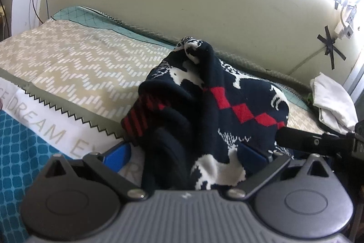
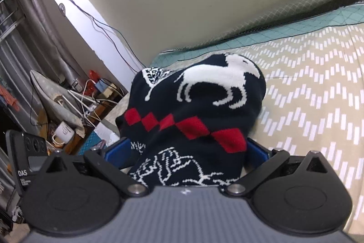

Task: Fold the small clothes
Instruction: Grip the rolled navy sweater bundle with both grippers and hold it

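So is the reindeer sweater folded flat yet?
No. The sweater is bunched in a lumpy heap on the bedspread, not flat.
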Motion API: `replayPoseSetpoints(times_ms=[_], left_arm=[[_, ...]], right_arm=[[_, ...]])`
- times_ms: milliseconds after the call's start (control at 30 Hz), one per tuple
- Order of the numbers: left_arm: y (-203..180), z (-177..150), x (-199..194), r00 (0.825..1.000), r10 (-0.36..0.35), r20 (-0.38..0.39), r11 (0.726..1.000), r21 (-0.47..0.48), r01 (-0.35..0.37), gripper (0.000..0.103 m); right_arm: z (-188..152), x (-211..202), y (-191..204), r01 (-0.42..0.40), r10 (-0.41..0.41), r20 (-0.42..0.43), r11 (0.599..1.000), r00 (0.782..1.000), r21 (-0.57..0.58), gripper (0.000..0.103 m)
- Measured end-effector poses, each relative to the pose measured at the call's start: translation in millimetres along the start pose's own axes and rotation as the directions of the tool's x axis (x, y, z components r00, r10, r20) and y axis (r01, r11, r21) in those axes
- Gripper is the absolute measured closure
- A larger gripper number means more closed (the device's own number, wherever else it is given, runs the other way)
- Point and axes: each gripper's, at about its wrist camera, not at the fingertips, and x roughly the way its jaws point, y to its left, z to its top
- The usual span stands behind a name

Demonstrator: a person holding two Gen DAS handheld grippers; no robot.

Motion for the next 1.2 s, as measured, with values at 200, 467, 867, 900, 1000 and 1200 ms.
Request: replayPoseSetpoints(times_ms=[200, 467, 867, 900, 1000, 1200], left_arm=[[0.3, -1.0, -1.3, 1.000, -0.007, 0.003, 1.000, -0.005, 0.007, 0.000], [0.4, -1.1, -2.6, 1.000, -0.006, 0.006, 1.000, -0.009, 0.006, 0.000], [-1.4, -4.1, -4.2, 1.000, -0.001, 0.021, 1.000, -0.004, 0.001, 0.000], [-0.8, -4.6, -5.1, 1.000, -0.005, 0.023, 1.000, -0.008, 0.005, 0.000], [1.5, -5.4, -7.5, 0.999, -0.016, 0.029, 1.000, -0.026, 0.017, 0.000], [0.8, -6.0, -6.9, 0.999, -0.012, 0.035, 1.000, -0.020, 0.012, 0.000]], right_arm=[[-1.2, -2.8, -4.1, -0.014, 0.013, 0.012, 1.000, 1.000, 0.011, 0.006], [-4.7, -4.4, -3.9, -0.014, 0.014, 0.025, 1.000, 1.000, -0.001, 0.006], [-5.3, -5.3, -3.1, -0.016, 0.016, 0.030, 1.000, 0.999, -0.001, 0.006], [-5.3, -5.4, -3.4, -0.018, 0.018, 0.030, 1.000, 0.999, -0.001, 0.006], [-5.2, -6.2, -4.6, -0.026, 0.025, 0.035, 1.000, 0.999, 0.002, 0.006], [-5.8, -6.8, -4.8, -0.027, 0.027, 0.043, 1.000, 0.999, 0.006, 0.006]])
